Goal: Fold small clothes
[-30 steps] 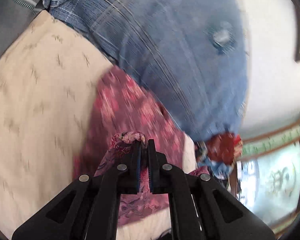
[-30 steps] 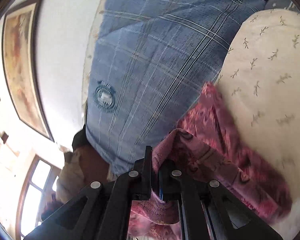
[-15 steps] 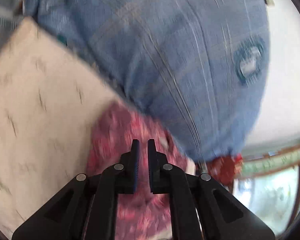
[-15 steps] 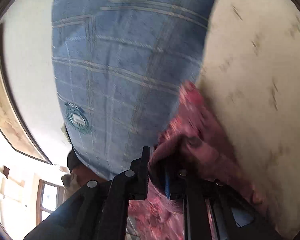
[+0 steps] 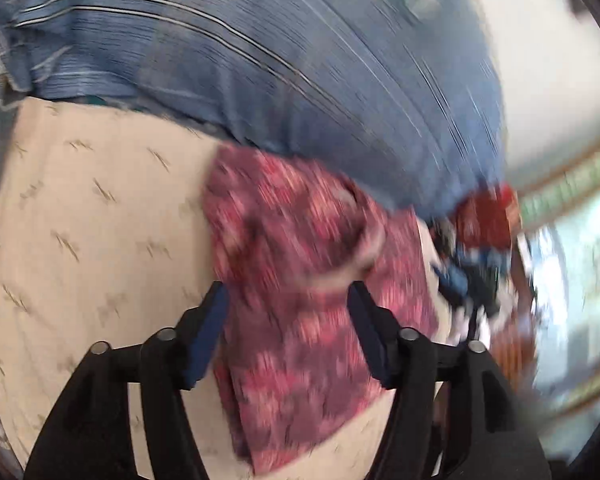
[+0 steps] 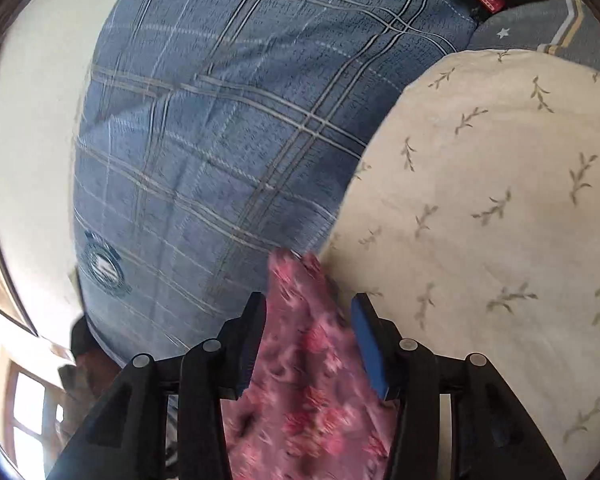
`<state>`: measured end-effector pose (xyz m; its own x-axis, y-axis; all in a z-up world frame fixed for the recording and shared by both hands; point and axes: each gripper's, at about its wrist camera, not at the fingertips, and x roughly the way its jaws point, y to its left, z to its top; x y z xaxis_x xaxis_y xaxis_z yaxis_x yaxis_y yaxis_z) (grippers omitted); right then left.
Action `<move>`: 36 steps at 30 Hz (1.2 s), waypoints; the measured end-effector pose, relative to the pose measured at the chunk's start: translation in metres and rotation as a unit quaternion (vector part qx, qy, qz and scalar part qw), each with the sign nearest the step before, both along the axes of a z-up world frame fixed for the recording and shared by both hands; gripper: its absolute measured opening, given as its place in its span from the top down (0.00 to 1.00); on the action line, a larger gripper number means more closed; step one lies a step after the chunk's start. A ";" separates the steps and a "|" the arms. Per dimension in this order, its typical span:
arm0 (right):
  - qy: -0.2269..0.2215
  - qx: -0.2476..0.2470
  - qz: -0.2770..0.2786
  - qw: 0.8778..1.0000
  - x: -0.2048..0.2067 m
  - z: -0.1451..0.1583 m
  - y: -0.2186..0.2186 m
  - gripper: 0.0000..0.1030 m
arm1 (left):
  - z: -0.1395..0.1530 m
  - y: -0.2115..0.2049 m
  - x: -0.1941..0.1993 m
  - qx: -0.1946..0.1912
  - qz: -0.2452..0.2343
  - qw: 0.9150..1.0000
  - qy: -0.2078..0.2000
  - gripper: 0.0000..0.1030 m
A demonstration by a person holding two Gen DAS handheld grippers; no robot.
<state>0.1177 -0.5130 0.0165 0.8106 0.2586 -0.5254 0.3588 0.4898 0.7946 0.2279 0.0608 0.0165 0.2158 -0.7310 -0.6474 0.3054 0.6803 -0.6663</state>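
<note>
A small pink and maroon flowered garment (image 5: 300, 304) lies on a cream cloth with a leaf print (image 5: 92, 224). My left gripper (image 5: 288, 300) is open above it, its jaws wide apart with the garment below and between them. In the right wrist view the same garment (image 6: 312, 384) lies under my right gripper (image 6: 308, 312), which is also open, jaws apart on either side of the garment's narrow end. Neither gripper holds the cloth. The left view is blurred by motion.
A large blue plaid cushion (image 6: 228, 128) lies beyond the garment, against a white wall; it also shows in the left wrist view (image 5: 292, 64). A heap of red and blue clothes (image 5: 484, 232) sits at the right. The cream cloth (image 6: 500, 200) spreads to the right.
Both grippers were shut on the pink garment and have opened, letting it drop onto the cream cloth. The left gripper released first; both views have swung.
</note>
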 end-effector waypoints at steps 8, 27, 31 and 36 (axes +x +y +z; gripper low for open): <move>0.006 0.018 0.027 0.999 0.011 -0.016 0.031 0.54 | 0.006 -0.075 0.043 0.013 -0.021 0.999 0.039 0.62; 0.068 -0.118 0.058 0.989 0.064 -0.006 0.022 0.45 | -0.009 -0.022 0.049 0.016 0.015 1.000 0.021 0.35; 0.082 -0.146 0.105 0.980 0.093 -0.009 0.037 0.43 | 0.000 -0.038 0.045 0.056 -0.008 0.998 -0.026 0.24; 0.116 -0.234 0.128 0.957 0.115 -0.010 0.060 0.55 | -0.004 -0.058 0.052 0.152 0.008 0.986 -0.073 0.43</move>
<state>0.2326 -0.4533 0.0065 0.5997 0.1245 -0.7905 0.3201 0.8680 0.3796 0.2799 0.0031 0.0124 0.3319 -0.5033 -0.7978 0.3707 0.8473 -0.3803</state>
